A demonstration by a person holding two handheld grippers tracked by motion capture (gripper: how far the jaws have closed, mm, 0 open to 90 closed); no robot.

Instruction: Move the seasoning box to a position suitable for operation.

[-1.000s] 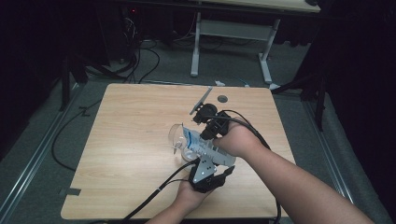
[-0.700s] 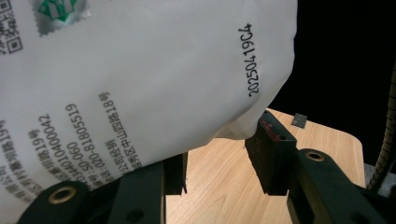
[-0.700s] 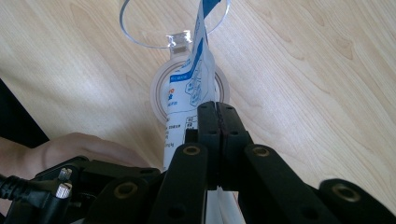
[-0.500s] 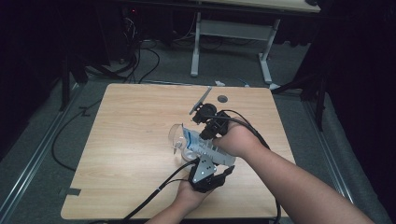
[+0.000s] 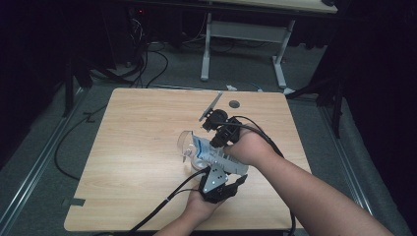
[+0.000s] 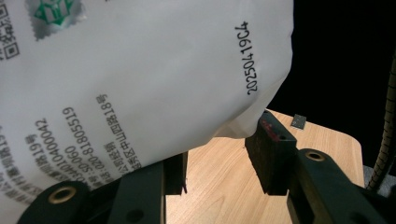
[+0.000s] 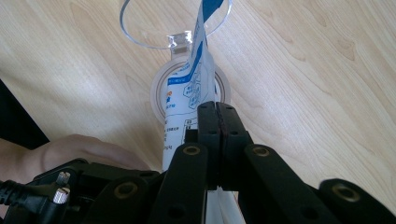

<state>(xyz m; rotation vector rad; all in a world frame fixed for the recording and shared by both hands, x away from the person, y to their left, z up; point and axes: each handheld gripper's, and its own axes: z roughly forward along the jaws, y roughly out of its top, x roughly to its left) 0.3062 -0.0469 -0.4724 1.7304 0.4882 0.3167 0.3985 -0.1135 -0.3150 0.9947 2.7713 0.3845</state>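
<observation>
A white pouch with blue print hangs tilted over a clear round container on the wooden table. My right gripper is shut on the pouch's thin upper edge, right above the container's mouth and its open clear lid. My left gripper comes in from the near side. Its jaws stand half apart around the pouch's bulging bottom end, which touches both fingertips. The gripper's midpoint has bare table showing under it.
A small dark round piece lies near the table's far edge, and a small grey square lies at a far corner. Black cables trail off the near edge. The table's left half is bare wood. A white desk frame stands beyond.
</observation>
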